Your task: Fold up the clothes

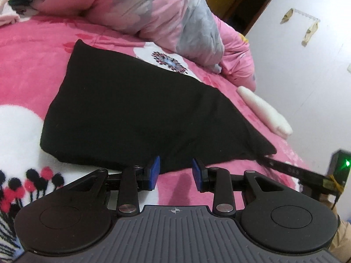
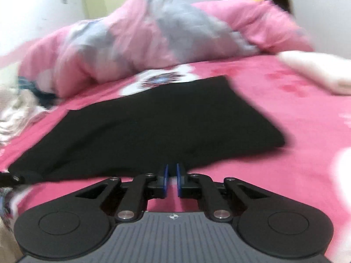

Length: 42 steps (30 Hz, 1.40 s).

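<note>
Under me I have the bed, covered by a pink fleece blanket with white and black flower prints, and along its far edge a crumpled pink and grey quilt is heaped. The black garment lies folded and mostly flat in the middle of the bed, its near edge just ahead of both grippers. A white rolled item rests near the right edge of the bed, and some pale clothes are piled toward the far left corner. My left gripper hovers low over the blanket, pointing toward the far edge, its blue pads spread apart with nothing between them; the tips sit right at the garment's near hem, and I cannot tell if they touch it. My right gripper is likewise low and level, its pads drawn almost together with only a narrow slit left; the view is blurred, so I cannot tell whether it pinches the hem. In the left view, its finger reaches the garment's right corner, which is pulled out to a point.
</note>
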{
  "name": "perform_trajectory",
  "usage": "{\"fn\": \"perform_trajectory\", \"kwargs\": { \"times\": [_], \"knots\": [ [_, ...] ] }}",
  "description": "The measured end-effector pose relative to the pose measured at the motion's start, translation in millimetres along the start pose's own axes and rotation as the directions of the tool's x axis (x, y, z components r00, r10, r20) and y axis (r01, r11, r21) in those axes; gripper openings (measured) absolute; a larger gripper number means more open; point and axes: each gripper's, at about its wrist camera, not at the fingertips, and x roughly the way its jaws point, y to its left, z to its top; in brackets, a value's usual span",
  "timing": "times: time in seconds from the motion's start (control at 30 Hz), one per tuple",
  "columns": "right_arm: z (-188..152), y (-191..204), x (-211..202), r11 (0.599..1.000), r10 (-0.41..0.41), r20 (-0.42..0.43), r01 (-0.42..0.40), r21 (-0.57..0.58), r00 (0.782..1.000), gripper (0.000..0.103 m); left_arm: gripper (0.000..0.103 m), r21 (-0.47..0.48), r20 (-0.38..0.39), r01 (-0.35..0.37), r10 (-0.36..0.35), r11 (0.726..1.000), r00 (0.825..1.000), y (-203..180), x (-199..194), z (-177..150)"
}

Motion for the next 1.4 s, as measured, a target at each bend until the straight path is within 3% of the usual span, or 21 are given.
{"fn": "perform_trajectory", "kwargs": {
  "times": [0.07, 0.3, 0.37, 0.43, 0.53, 0.57, 0.63, 0.7, 0.77, 0.83, 0.93, 1.03, 1.1, 1.3, 1.33, 1.37, 1.4],
  "knots": [
    [9, -13, -11, 0.999, 0.016, 0.02, -0.017, 0.048, 1.0, 0.008, 0.032, -0.019, 0.001, 0.011, -0.011, 1.0, 1.0, 4, -3, -1],
    [12, -27, 24, 0.996, -0.003, 0.038, 0.0, 0.086, 0.999, 0.008, 0.032, -0.061, 0.006, 0.012, -0.012, 0.998, 1.0, 4, -6, -2],
    [13, -30, 35, 0.995, -0.009, 0.042, 0.005, 0.096, 0.999, 0.004, 0.032, -0.076, 0.008, 0.022, -0.022, 0.997, 1.0, 7, -8, -1],
    [7, -59, 17, 0.977, -0.053, 0.047, 0.042, 0.211, 0.997, 0.004, 0.032, -0.1, 0.009, 0.038, -0.037, 0.994, 0.999, 11, -8, 0],
    [0, -100, -12, 0.929, -0.152, 0.043, 0.128, 0.349, 0.987, 0.009, 0.032, -0.144, 0.017, 0.064, -0.062, 0.988, 0.998, 16, -13, -1],
    [-2, -111, -19, 0.912, -0.129, 0.047, 0.1, 0.398, 0.991, 0.009, 0.032, -0.159, 0.02, 0.072, -0.07, 0.985, 0.997, 18, -15, -1],
    [-4, -129, -32, 0.857, -0.027, 0.074, -0.015, 0.515, 0.997, 0.011, 0.032, -0.188, 0.027, 0.09, -0.086, 0.978, 0.996, 22, -19, -1],
    [-6, -137, -30, 0.784, 0.091, 0.074, -0.117, 0.61, 0.993, 0.021, 0.032, -0.239, 0.033, 0.105, -0.1, 0.965, 0.994, 28, -26, -4],
    [-10, -142, -17, 0.687, 0.195, 0.045, -0.17, 0.707, 0.98, 0.032, 0.032, -0.302, 0.043, 0.106, -0.098, 0.947, 0.994, 36, -36, -8],
    [-14, -143, 1, 0.625, 0.263, 0.014, -0.181, 0.76, 0.965, 0.032, 0.034, -0.368, 0.062, 0.101, -0.084, 0.924, 0.995, 46, -46, -12],
    [-12, -140, 17, 0.614, 0.249, 0.002, -0.159, 0.773, 0.969, 0.032, 0.038, -0.476, 0.109, 0.093, -0.047, 0.874, 0.993, 64, -59, -16],
    [-6, -143, 30, 0.591, 0.221, 0.022, -0.152, 0.792, 0.975, 0.031, 0.039, -0.579, 0.161, 0.119, -0.03, 0.807, 0.986, 81, -59, -17],
    [-2, -146, 38, 0.576, 0.204, 0.033, -0.147, 0.804, 0.978, 0.029, 0.039, -0.607, 0.181, 0.122, -0.013, 0.786, 0.983, 84, -55, -16],
    [-2, -145, 44, 0.595, 0.163, 0.044, -0.134, 0.792, 0.986, 0.01, 0.034, -0.578, 0.208, 0.066, 0.069, 0.814, 0.976, 73, -44, -6],
    [-2, -145, 45, 0.601, 0.157, 0.046, -0.132, 0.789, 0.987, 0.008, 0.027, -0.565, 0.209, 0.051, 0.083, 0.824, 0.974, 70, -42, -5],
    [-2, -144, 45, 0.605, 0.152, 0.047, -0.131, 0.785, 0.987, 0.006, 0.012, -0.551, 0.209, 0.034, 0.099, 0.834, 0.973, 68, -41, -3],
    [3, -144, 46, 0.607, 0.156, 0.05, -0.136, 0.783, 0.986, 0.006, 0.003, -0.541, 0.206, 0.02, 0.109, 0.841, 0.972, 66, -40, -1]
  ]
}}
